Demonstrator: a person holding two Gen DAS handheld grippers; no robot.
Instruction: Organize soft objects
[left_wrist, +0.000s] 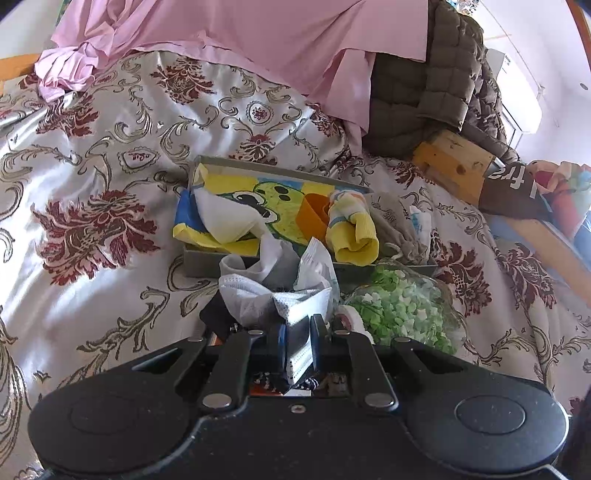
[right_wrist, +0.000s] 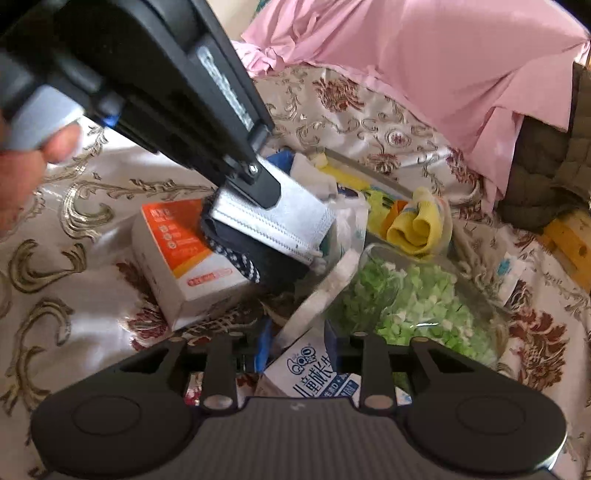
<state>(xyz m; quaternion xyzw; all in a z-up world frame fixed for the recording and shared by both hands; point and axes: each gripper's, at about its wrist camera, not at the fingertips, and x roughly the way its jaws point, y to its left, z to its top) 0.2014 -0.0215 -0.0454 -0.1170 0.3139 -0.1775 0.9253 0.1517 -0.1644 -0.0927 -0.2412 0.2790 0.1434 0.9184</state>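
White pleated face masks (left_wrist: 291, 306) are pinched in the left claw (left_wrist: 298, 332), just in front of the grey tray (left_wrist: 207, 258) on the bed. A milk carton (right_wrist: 314, 373) sits between the right claw's (right_wrist: 295, 350) fingers, seemingly gripped. Thin layers could be shed from the stack if it is swung quickly.

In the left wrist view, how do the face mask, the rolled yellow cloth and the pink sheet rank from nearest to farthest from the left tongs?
1. Face mask: pinched in the left tongs themselves.
2. Rolled yellow cloth: farther ahead, slightly right, lying in the shallow box.
3. Pink sheet: farthest, across the top of the bed.
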